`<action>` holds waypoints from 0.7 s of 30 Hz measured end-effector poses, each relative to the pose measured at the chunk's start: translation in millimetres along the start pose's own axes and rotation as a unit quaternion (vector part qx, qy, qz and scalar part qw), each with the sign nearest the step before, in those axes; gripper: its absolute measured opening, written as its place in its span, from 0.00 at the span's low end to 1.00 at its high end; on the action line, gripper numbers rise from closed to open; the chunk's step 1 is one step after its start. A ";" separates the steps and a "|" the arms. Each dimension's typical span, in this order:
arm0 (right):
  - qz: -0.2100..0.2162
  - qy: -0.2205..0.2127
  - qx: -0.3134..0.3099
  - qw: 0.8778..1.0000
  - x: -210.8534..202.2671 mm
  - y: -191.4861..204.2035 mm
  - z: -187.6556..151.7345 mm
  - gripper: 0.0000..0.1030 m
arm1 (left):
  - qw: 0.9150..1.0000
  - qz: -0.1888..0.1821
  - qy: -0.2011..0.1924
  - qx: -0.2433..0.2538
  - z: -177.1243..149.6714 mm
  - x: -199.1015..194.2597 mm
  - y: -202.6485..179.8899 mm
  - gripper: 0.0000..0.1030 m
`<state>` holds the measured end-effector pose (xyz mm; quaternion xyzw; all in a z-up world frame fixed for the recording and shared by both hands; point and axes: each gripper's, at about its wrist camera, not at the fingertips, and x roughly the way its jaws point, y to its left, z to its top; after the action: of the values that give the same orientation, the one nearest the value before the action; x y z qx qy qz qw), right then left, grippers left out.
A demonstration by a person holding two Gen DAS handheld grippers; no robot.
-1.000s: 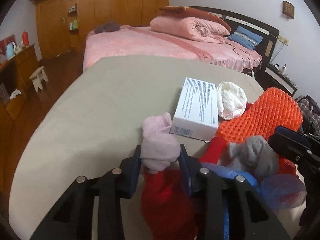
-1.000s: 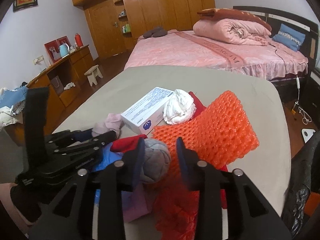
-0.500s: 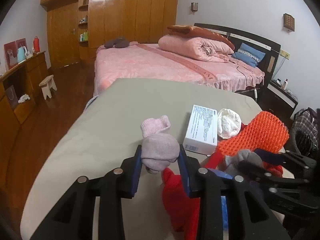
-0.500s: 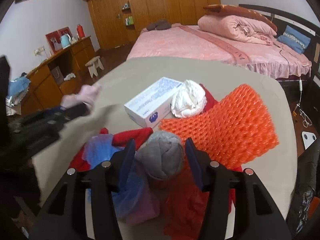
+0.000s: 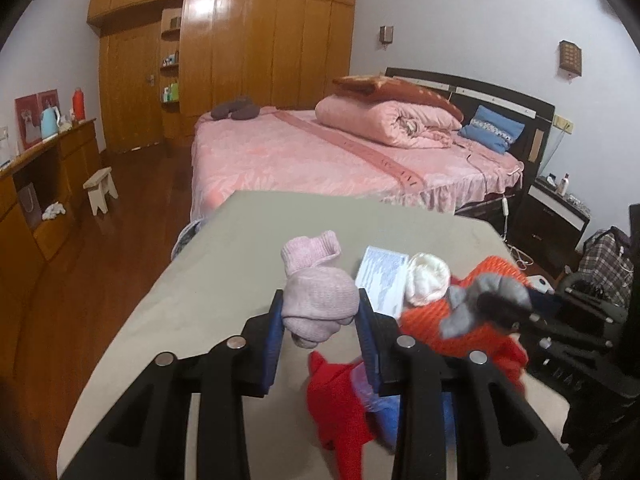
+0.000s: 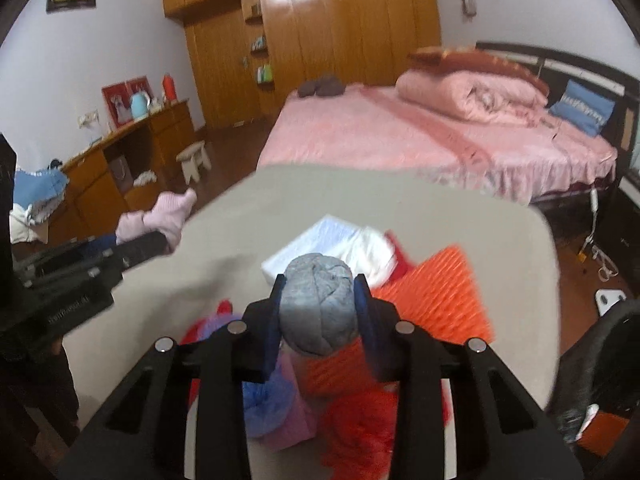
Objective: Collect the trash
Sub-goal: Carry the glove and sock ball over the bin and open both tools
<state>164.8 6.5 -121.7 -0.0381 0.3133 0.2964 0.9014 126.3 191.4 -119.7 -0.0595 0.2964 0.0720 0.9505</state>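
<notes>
Now the left gripper (image 5: 319,312) is clamped on a fuzzy pink knitted sock (image 5: 316,300), the right gripper (image 6: 318,312) on a balled grey knit sock (image 6: 318,308). Both are lifted higher above the beige table (image 5: 224,264) than half a second ago. Only the right wrist view shows the bumpy orange mat (image 6: 436,300) whole, beside the white box (image 6: 316,240).

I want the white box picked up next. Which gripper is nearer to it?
Right, likely. The right gripper, shut on a grey sock ball, hovers just short of the white box. The left gripper, holding a pink sock, sits off to the box's left.
</notes>
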 end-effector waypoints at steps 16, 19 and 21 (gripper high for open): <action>-0.034 -0.071 0.035 0.996 -92.2 -40.4 22.0 0.32 | 0.997 -0.057 -0.033 0.028 27.9 -38.2 -69.8 0.33; -0.043 -0.078 0.041 0.995 -105.0 -49.6 21.2 0.32 | 0.996 -0.070 -0.035 0.035 27.0 -41.9 -82.6 0.33; -0.051 -0.081 0.044 0.994 -112.7 -54.4 18.9 0.32 | 0.995 -0.079 -0.035 0.039 26.9 -42.9 -91.9 0.33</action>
<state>134.7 -90.9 -46.7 0.0098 0.2498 0.2384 0.9384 122.1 100.9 -66.7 -0.0433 0.2596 -0.0132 0.9646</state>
